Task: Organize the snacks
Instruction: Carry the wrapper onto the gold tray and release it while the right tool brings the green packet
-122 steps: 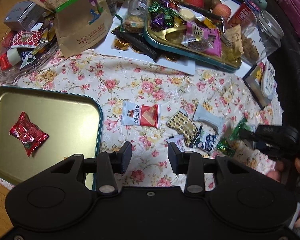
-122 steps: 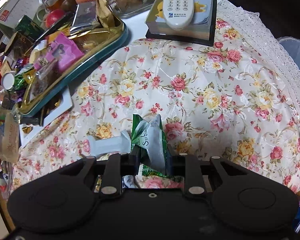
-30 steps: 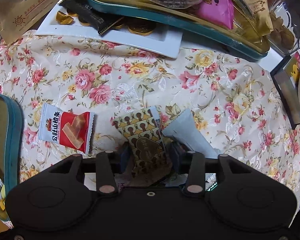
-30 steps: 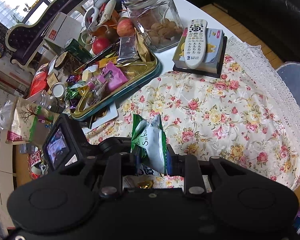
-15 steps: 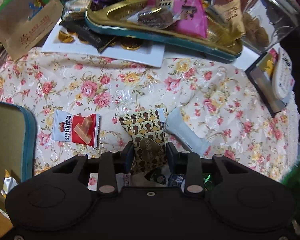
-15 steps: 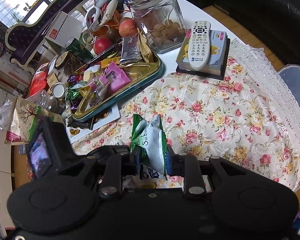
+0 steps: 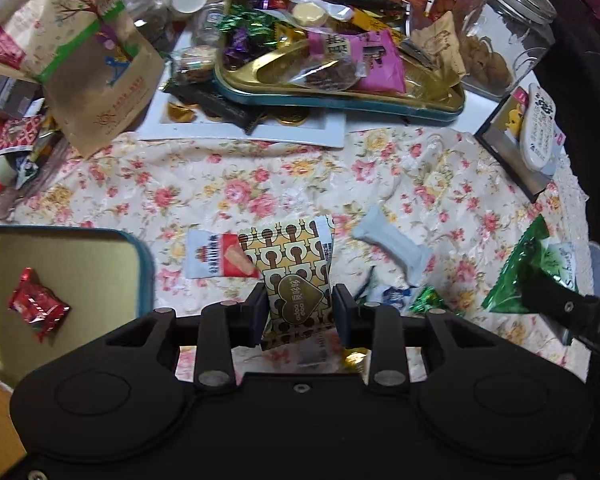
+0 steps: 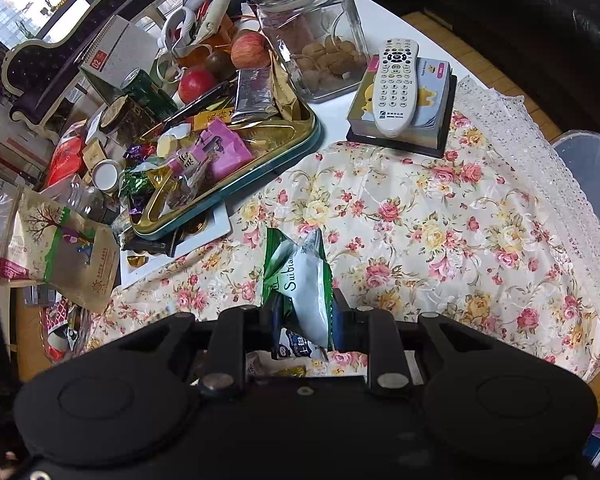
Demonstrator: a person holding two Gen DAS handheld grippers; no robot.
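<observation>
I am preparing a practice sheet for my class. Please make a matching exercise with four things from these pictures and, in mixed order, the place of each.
Things:
1. red candy
2. patterned packet
3. green packet
4. remote control

Places:
A. in the right hand-held gripper
B. on the book
C. in the gold tray
D. in the left hand-held gripper

Pairs: 1-C, 2-D, 3-A, 4-B

Both the left gripper (image 7: 300, 312) and right gripper (image 8: 302, 318) are showing matte black bodies, round embossed discs and silver screws.
</observation>
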